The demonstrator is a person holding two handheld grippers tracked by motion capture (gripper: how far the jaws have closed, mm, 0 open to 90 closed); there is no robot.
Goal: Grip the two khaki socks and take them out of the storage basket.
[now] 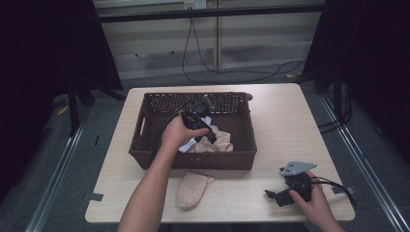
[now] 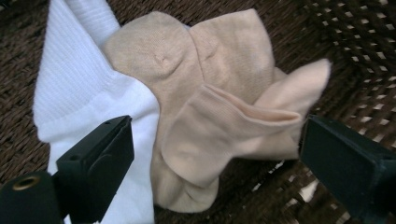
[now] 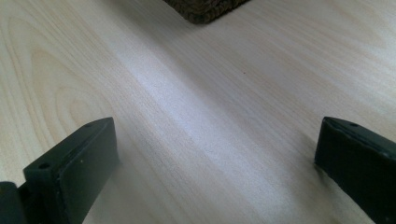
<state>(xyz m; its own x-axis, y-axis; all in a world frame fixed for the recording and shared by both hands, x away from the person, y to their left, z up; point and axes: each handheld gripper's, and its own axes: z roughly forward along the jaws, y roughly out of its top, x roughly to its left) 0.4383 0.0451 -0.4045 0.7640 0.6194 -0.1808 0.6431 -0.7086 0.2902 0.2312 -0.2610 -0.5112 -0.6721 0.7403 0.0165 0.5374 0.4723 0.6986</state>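
Beige socks point(image 2: 219, 116), crumpled in a heap, in the basket point(image 1: 193, 159), near its front wall. White sock point(image 2: 84, 88) under and beside the beige heap, touching it, on the basket floor. Seen from above, the heap point(image 1: 215, 142) just right of the basket's middle, the white sock point(image 1: 186, 145) peeking out at its left.

Left gripper point(image 1: 205, 133) inside the basket, right over the heap, pointing down at it. Jaws spread wide; in the left gripper view one to each side of the beige socks, a folded cuff between them, no pad pressing on the cloth. Left gripper point(image 2: 210, 172) close above the heap, not gripping. Cable trailing back over the basket's left part.

One more beige sock point(image 1: 193, 188) flat on the table point(image 1: 275, 111), just outside the basket's front wall, toe end toward the person.

Right gripper point(image 1: 275, 195) well to the right of the basket, near the table's front right corner, low over the bare wood, grey plate on top. Jaws spread wide, nothing between them. In the right gripper view, right gripper point(image 3: 210, 168) over pale wood grain, a corner of the basket point(image 3: 205, 9) at the top edge.
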